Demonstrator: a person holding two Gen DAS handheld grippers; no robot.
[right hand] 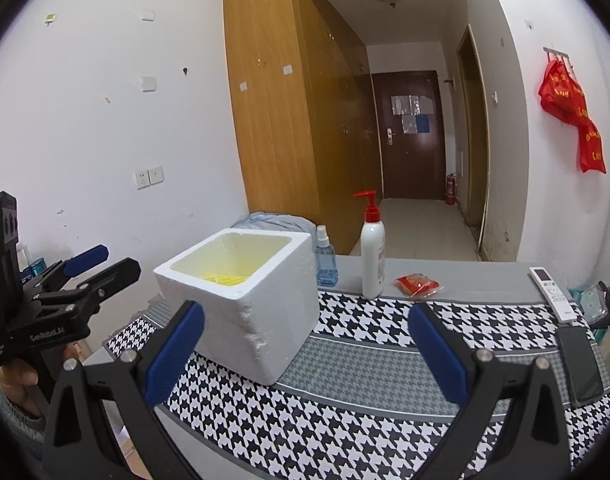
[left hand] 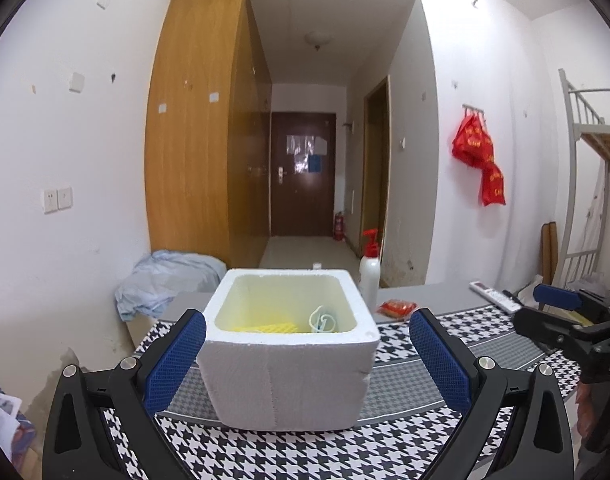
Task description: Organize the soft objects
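Note:
A white foam box [left hand: 289, 364] stands on the houndstooth cloth [left hand: 345, 452]. Inside it lie a yellow mesh piece [left hand: 267, 327] and a pale looped thing [left hand: 324, 320]. My left gripper [left hand: 307, 354] is open and empty, its blue pads on either side of the box, apart from its walls. My right gripper [right hand: 305, 354] is open and empty, to the right of the box [right hand: 249, 300], above the cloth [right hand: 365, 400]. The yellow mesh [right hand: 225, 278] shows inside. Each gripper appears in the other's view, the right one [left hand: 561, 312] and the left one [right hand: 93, 266].
A white pump bottle [right hand: 373, 256], a blue spray bottle [right hand: 326, 260], a red packet [right hand: 417, 285], a white remote [right hand: 551, 294] and a black phone [right hand: 581, 364] lie on the table. A pale blue cloth heap [left hand: 165, 284] sits at the back left.

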